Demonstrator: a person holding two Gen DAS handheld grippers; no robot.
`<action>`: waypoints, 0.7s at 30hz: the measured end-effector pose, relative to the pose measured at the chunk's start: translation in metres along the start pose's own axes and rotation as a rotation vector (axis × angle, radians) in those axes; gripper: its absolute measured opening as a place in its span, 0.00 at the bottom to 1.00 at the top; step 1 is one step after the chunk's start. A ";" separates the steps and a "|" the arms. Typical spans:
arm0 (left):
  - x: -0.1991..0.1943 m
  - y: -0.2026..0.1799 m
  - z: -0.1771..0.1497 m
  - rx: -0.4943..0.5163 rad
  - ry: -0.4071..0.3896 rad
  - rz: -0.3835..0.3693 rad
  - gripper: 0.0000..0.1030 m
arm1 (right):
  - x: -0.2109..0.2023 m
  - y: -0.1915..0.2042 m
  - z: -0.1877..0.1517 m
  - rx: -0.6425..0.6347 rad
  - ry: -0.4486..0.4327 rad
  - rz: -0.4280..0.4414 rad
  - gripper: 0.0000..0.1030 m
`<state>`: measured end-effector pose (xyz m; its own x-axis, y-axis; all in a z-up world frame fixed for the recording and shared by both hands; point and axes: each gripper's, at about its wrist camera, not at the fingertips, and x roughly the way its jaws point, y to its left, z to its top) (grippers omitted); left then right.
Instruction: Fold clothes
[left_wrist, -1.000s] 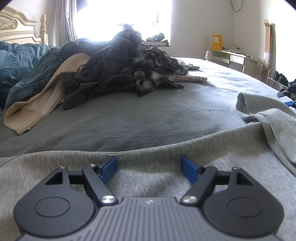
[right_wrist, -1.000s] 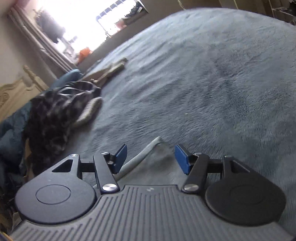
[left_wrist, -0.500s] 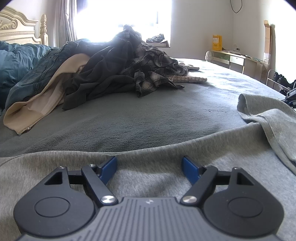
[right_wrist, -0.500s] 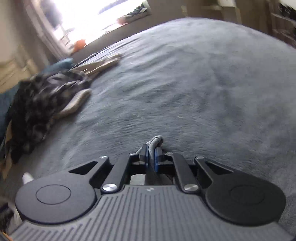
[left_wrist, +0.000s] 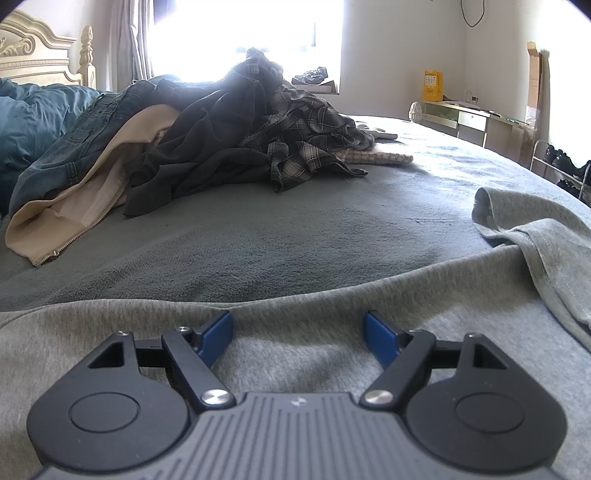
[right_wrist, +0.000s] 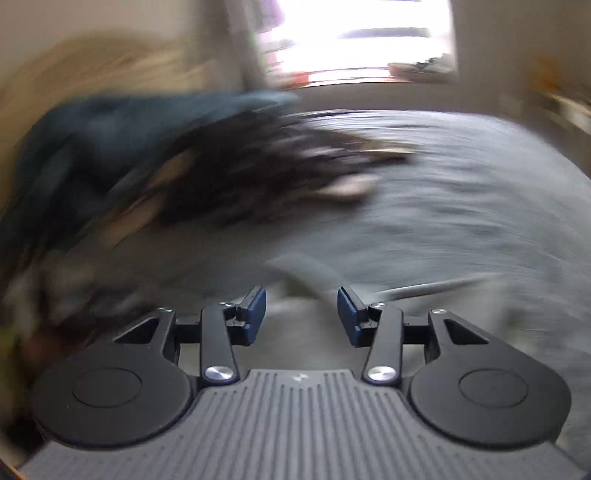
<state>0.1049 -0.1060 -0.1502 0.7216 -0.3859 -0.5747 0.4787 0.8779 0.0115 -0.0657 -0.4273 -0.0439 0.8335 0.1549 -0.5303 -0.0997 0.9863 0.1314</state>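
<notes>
Left gripper (left_wrist: 297, 332) jaws apart, resting on grey sweatshirt (left_wrist: 295, 354), likely pinning it; right gripper (right_wrist: 301, 314) opening, empty; pile (left_wrist: 221, 129) at 11 o'clock

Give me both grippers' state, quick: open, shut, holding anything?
Left gripper: open, holding nothing, poised above the light grey knit sweatshirt.
Right gripper: jaws opening, nothing between them; view blurred.

No text, number or brand is showing clearly enough to read. The yellow box (left_wrist: 433, 85) standing on the bench (left_wrist: 476, 114) is carrying a dark printed grid, but its marks are appearing too small to read.
</notes>
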 end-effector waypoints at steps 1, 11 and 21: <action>0.000 0.000 0.000 0.000 0.000 0.000 0.77 | 0.004 0.024 -0.008 -0.043 0.019 0.042 0.41; 0.000 0.000 0.000 0.000 0.000 0.001 0.77 | 0.067 0.103 -0.064 -0.342 0.242 0.018 0.39; 0.000 -0.001 -0.001 0.004 -0.001 0.005 0.77 | -0.008 0.003 -0.032 -0.040 -0.038 -0.189 0.04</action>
<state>0.1043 -0.1064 -0.1507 0.7244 -0.3821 -0.5739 0.4772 0.8786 0.0173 -0.0899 -0.4236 -0.0659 0.8594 -0.0351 -0.5101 0.0398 0.9992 -0.0018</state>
